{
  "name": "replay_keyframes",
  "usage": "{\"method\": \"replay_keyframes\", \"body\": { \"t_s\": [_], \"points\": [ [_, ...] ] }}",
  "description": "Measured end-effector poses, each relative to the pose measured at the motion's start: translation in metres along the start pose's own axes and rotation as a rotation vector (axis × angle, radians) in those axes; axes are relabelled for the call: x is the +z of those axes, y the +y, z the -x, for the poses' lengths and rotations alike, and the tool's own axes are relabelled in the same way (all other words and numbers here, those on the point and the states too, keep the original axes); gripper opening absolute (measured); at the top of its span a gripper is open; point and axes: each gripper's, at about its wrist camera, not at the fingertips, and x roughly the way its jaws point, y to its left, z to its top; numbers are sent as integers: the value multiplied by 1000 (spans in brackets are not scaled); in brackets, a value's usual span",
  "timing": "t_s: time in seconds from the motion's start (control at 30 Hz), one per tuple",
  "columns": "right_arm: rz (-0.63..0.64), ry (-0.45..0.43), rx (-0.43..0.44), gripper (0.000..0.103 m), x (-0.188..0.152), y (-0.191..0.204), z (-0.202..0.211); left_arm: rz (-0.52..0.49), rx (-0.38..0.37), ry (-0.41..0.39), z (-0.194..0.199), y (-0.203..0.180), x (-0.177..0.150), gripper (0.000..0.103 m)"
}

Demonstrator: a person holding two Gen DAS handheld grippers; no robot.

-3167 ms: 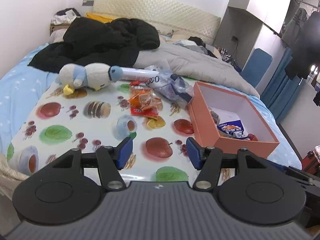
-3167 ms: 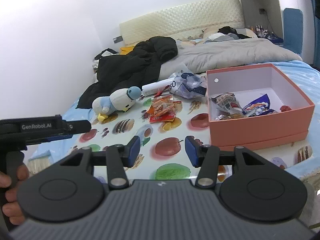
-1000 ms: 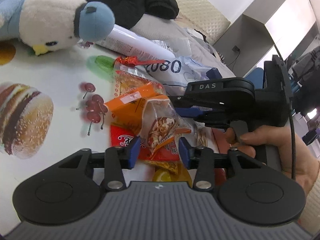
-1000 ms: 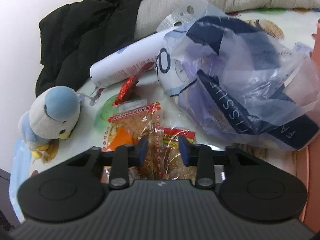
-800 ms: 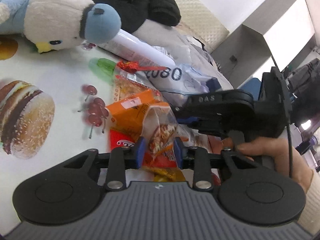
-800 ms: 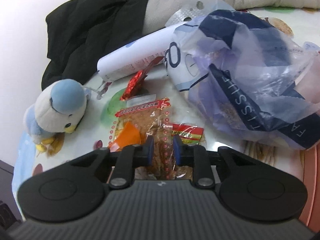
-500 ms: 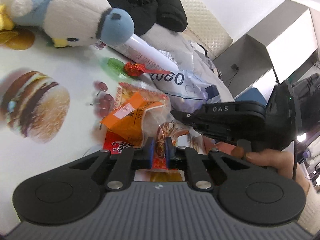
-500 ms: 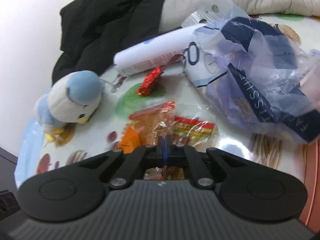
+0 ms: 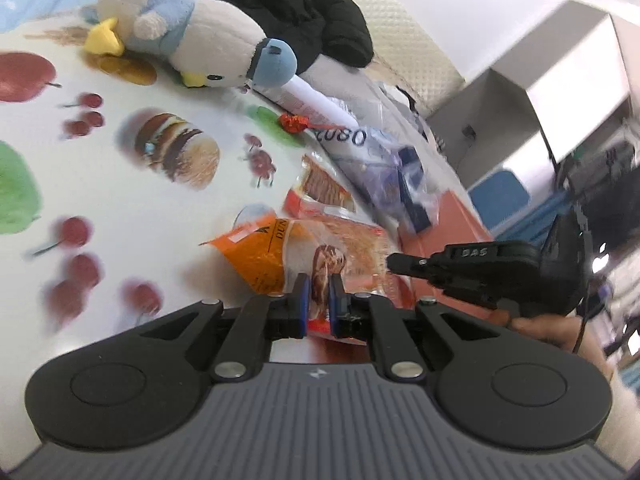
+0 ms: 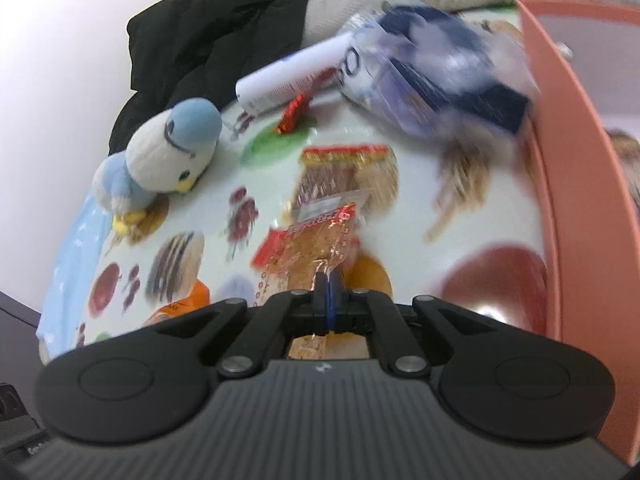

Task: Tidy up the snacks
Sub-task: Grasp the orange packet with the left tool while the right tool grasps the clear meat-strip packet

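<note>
My left gripper [image 9: 318, 282] is shut on an orange snack packet [image 9: 260, 256], its blue pads pinching the clear end just above the printed cloth. In the right wrist view my right gripper [image 10: 328, 284] is shut on a clear packet with a red edge [image 10: 308, 244], which is lifted and crumpled. From the left wrist view the right gripper [image 9: 394, 263] shows as a black tool at the right, held by a hand. A third packet [image 10: 340, 176] lies flat on the cloth. The salmon box [image 10: 560, 168] stands at the right.
A blue and white plush bird [image 9: 200, 48] lies at the back left, beside a white tube [image 10: 288, 76] and a red wrapped sweet [image 10: 292, 114]. A crumpled plastic bag [image 10: 432, 64] rests against the box's far corner. Black clothing and bedding lie behind.
Both pairs of jaws, open around the packets a second ago, have closed on them. Both hands have drawn back with their packets, and the salmon box has come into the right wrist view.
</note>
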Motion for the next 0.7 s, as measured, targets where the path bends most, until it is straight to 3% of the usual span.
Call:
{"method": "replay_keyframes", "body": {
  "t_s": [0.17, 0.43, 0.6, 0.7],
  "points": [
    [-12, 6, 28, 3, -36, -5, 34, -10, -3, 65, 31, 7, -22, 10],
    [58, 12, 16, 3, -96, 31, 83, -7, 43, 92, 76, 12, -52, 10],
    [53, 22, -2, 3, -118, 35, 100, 48, 50, 80, 97, 18, -60, 10],
    [67, 11, -61, 3, -124, 31, 106, 76, 67, 58, 103, 23, -60, 10]
  ]
}}
